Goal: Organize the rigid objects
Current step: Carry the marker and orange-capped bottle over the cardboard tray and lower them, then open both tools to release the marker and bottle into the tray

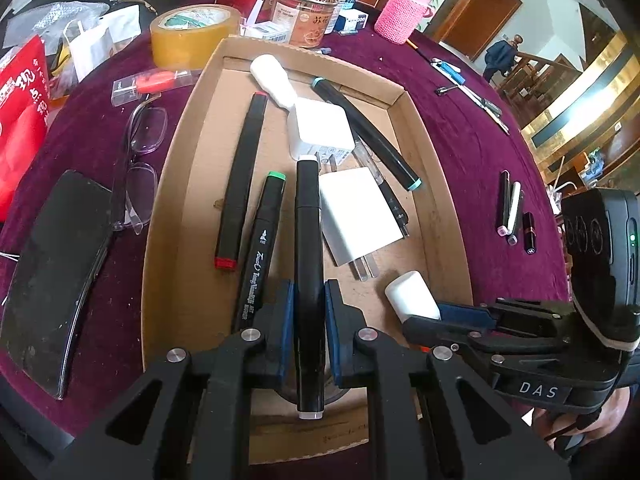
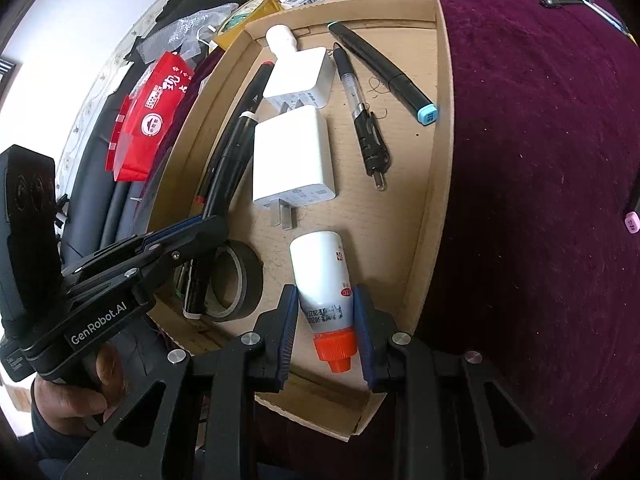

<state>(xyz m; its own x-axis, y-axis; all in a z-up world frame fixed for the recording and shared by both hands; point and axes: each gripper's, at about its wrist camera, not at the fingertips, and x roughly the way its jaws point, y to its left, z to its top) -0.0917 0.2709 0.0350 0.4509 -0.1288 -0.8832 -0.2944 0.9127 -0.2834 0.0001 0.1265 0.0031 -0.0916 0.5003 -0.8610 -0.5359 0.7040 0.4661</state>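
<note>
A cardboard tray [image 1: 436,216] [image 2: 432,184] lies on the purple cloth. My left gripper [image 1: 309,312] is shut on a black marker with white ends [image 1: 308,240], low over the tray's near end; that marker shows in the right wrist view [image 2: 232,160]. My right gripper [image 2: 325,320] is shut on a white bottle with an orange cap [image 2: 322,276], just above the tray floor; its white base shows in the left wrist view [image 1: 412,296]. In the tray lie two white chargers [image 1: 356,216] [image 1: 322,130], a green-capped marker [image 1: 260,240], a red-capped marker [image 1: 240,184], a teal-capped marker [image 1: 368,132] and a pen [image 2: 360,112].
A black tape roll [image 2: 240,280] lies in the tray under the left gripper. Left of the tray are glasses [image 1: 140,160], a black case [image 1: 56,276], a yellow tape roll [image 1: 192,34] and a red bag [image 1: 20,120]. Small markers and a lipstick [image 1: 516,212] lie right. Jars stand behind.
</note>
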